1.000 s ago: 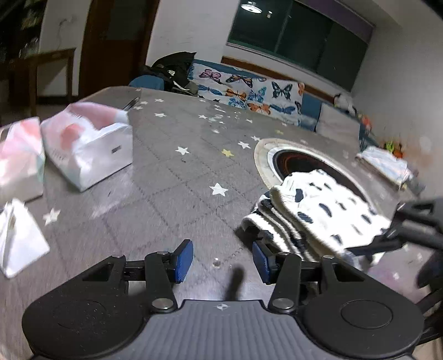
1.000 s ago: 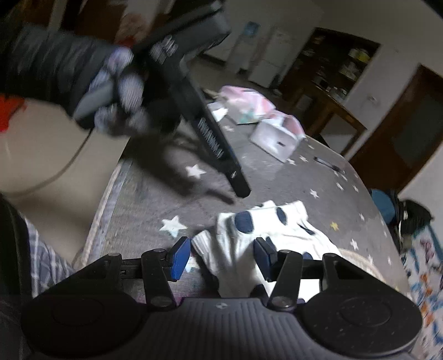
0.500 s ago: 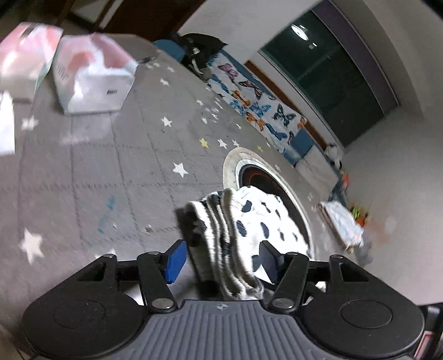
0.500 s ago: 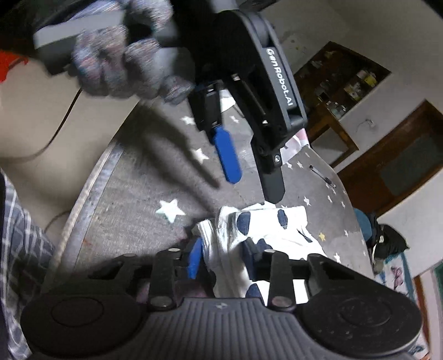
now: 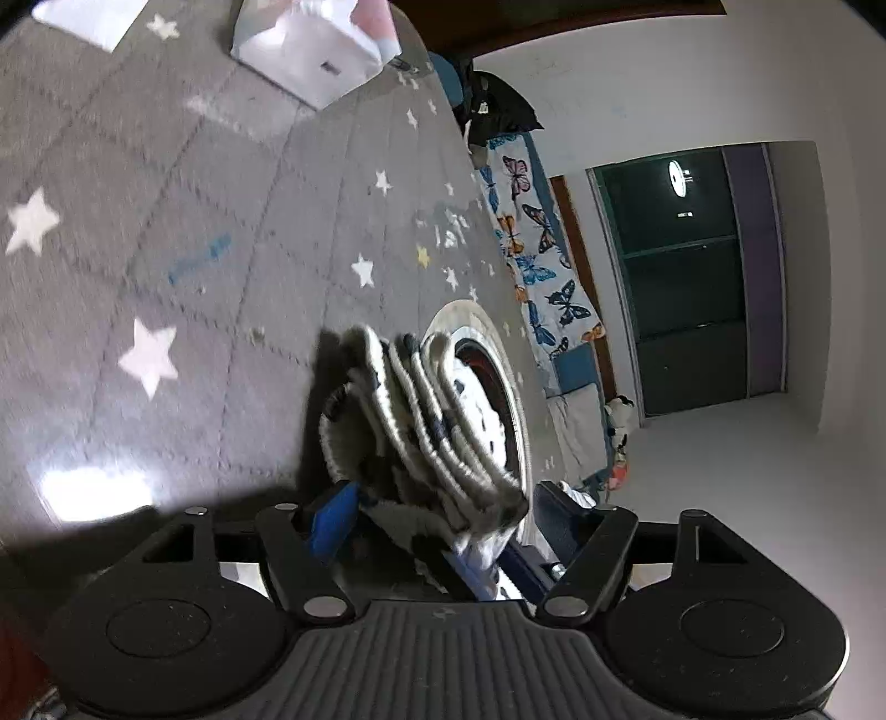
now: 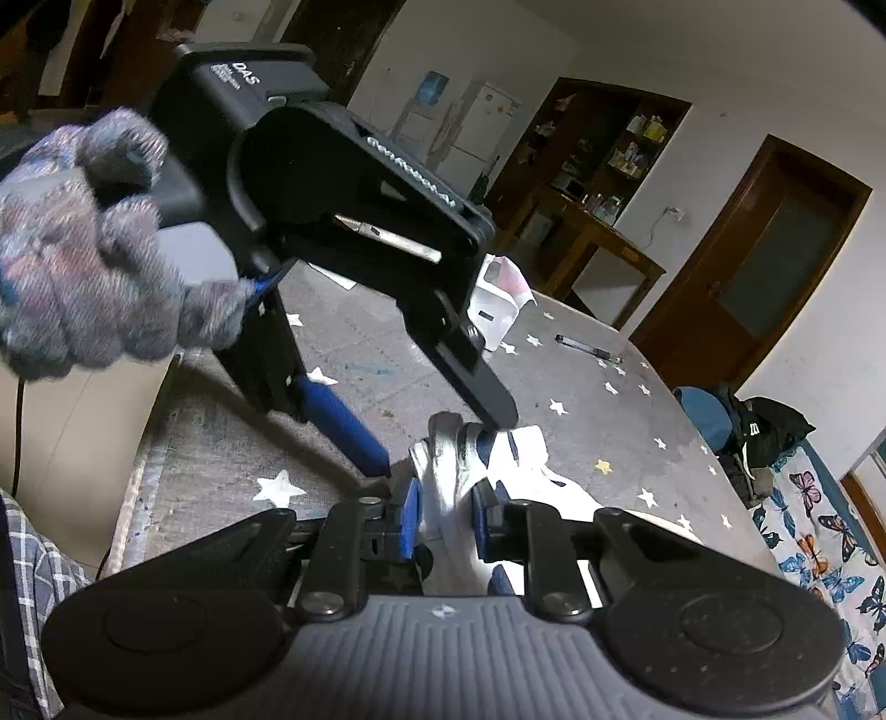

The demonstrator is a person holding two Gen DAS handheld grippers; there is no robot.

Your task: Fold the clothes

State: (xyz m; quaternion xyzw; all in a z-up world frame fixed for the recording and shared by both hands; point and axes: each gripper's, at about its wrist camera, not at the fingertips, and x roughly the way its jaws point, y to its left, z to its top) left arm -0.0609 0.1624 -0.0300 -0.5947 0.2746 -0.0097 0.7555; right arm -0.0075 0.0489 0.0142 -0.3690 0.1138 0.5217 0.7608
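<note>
Right gripper (image 6: 446, 518): jaws just closed in, now narrow, blue pads pinching a bunched corner of the folded white garment with dark spots (image 6: 487, 459). Pinned just inside the near edge of the grey star-printed tablecloth (image 6: 221, 443), with the table's rim close on the left.

Left gripper (image 6: 437, 437): held in a grey knitted gloved hand (image 6: 83, 249), angled down over the same garment from the far side. Jaws just been opening, now spread wide, straddling the stacked ribbed folds (image 5: 443, 432) without closing on them. Blue pad just beside one face of the stack, black finger at the other; cannot tell whether either quite touches. Seen rolled hard in the left wrist view (image 5: 443, 509), table (image 5: 166, 221) tilted across the frame.

Just behind the garment, a round white-rimmed inset (image 5: 470, 321) in the tabletop, partly covered by the folds. Beyond that, wide bare cloth all the way to the far edge. At that far end only a white and pink paper bag (image 5: 310, 50) (image 6: 498, 299) and a dark pen (image 6: 587, 349), both well apart from the grippers. Past the table's far side, a butterfly-print cover (image 5: 531, 249).
</note>
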